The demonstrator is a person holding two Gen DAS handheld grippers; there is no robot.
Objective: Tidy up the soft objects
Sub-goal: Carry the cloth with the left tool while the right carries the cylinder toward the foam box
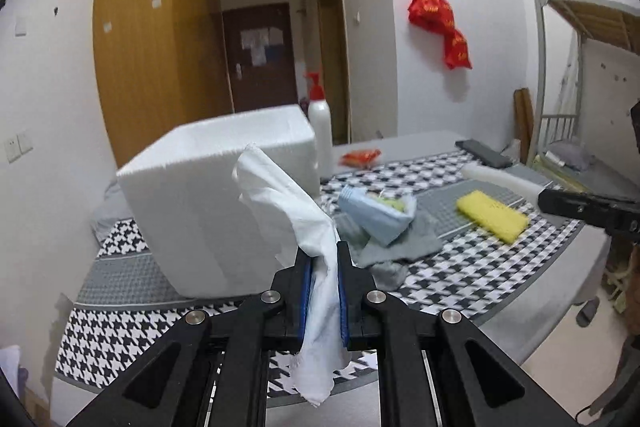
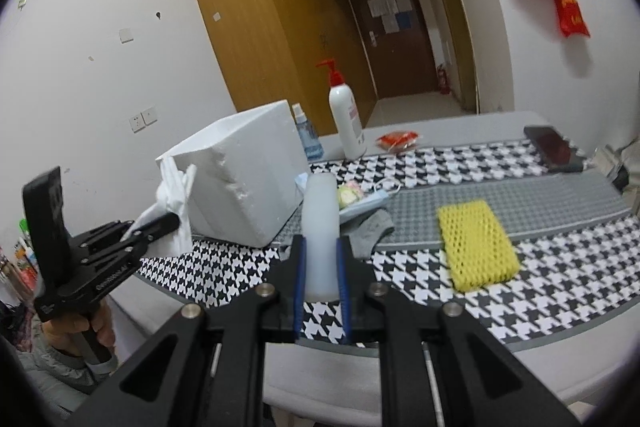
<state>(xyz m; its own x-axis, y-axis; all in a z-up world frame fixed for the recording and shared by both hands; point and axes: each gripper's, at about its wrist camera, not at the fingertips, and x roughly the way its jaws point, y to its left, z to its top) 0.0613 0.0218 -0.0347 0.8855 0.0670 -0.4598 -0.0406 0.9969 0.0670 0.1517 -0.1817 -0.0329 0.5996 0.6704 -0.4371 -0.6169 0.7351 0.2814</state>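
Note:
My left gripper [image 1: 324, 259] is shut on a white tissue [image 1: 296, 211] and holds it in the air in front of the white foam box [image 1: 192, 203]; both also show in the right wrist view, the left gripper [image 2: 168, 223] with the tissue [image 2: 174, 195] beside the box [image 2: 248, 171]. My right gripper [image 2: 322, 251] is shut on a white foam roll [image 2: 319, 223], which also shows at the right in the left wrist view [image 1: 500, 179]. A yellow foam net [image 2: 476, 243] lies on the mat. A grey sock [image 2: 372, 231] and a blue mask [image 1: 376, 223] lie by the box.
A houndstooth mat [image 2: 440, 167] covers the table. A white pump bottle [image 2: 346, 119], a small spray bottle [image 2: 306, 135], a red snack packet [image 2: 398, 139] and a black phone [image 2: 554, 147] stand or lie along the far side. A bunk bed [image 1: 580, 27] stands at the right.

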